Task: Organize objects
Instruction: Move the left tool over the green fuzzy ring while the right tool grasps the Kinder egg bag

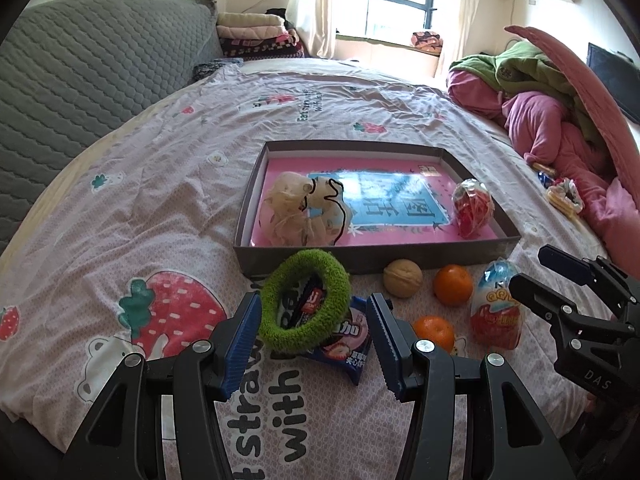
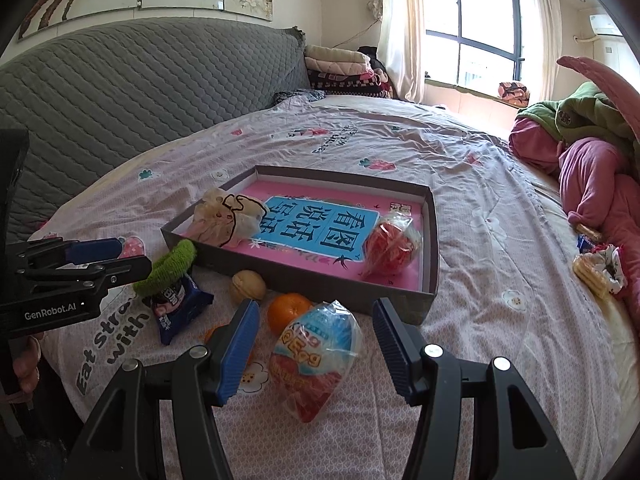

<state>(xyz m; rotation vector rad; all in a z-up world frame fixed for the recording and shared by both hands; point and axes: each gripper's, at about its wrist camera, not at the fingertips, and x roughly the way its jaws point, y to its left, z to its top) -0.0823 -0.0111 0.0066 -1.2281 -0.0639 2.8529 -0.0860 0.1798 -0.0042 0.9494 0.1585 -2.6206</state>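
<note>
Two spread grippers over the bed (image 1: pixel 168 168): green fuzzy ring (image 1: pixel 305 300) between the parted fingers of the left gripper (image 1: pixel 314 340), propped on a snack packet (image 1: pixel 344 340); wrapped egg (image 2: pixel 316 356) between the open fingers of the right gripper (image 2: pixel 314 354). Beyond, walnut (image 1: pixel 403 279), two oranges (image 1: pixel 453 285), then the shallow box (image 1: pixel 400 146).

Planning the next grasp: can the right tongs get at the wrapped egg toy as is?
Probably yes. The right tongs are open with the wrapped egg toy lying between the fingers on the bedspread. An orange sits just behind it, apparently apart; nothing covers the toy.
</note>
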